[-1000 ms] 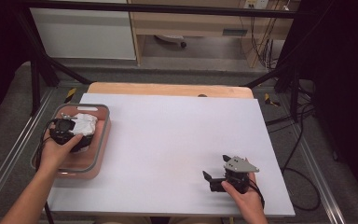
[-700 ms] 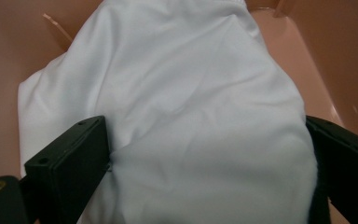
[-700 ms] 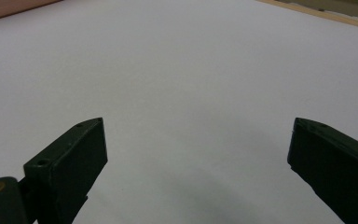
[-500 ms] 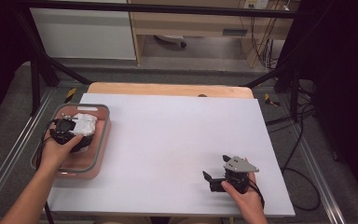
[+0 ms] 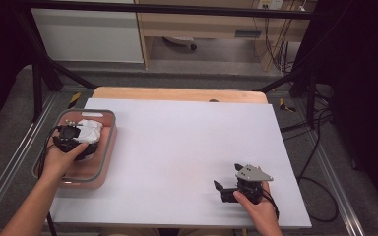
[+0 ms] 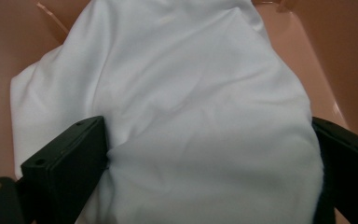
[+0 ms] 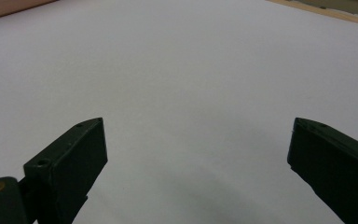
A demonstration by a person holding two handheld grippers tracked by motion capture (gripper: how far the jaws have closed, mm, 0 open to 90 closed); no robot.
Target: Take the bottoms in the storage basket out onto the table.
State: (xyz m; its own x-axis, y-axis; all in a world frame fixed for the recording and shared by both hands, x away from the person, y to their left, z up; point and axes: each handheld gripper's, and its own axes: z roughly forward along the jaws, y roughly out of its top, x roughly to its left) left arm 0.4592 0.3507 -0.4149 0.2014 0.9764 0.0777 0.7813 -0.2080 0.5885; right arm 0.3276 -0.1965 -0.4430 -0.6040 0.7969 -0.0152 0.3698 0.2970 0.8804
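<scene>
White cloth (image 6: pixel 177 107) in pink bin (image 5: pixel 106 147), unlabelled, between spread left tongs (image 6: pixel 205 154); right tongs (image 7: pixel 198 154) released.

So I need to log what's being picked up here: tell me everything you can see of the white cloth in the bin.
The white cloth is a plain, smooth fabric, crumpled into a soft heap with gentle folds and no print that shows. It lies inside the pinkish bin with a grey rim, at the table's left edge. The left hand-held gripper is down on it, its black jaws wide apart with the fabric bulging between them and touching both. Whether they squeeze it yet is hard to tell.
</scene>
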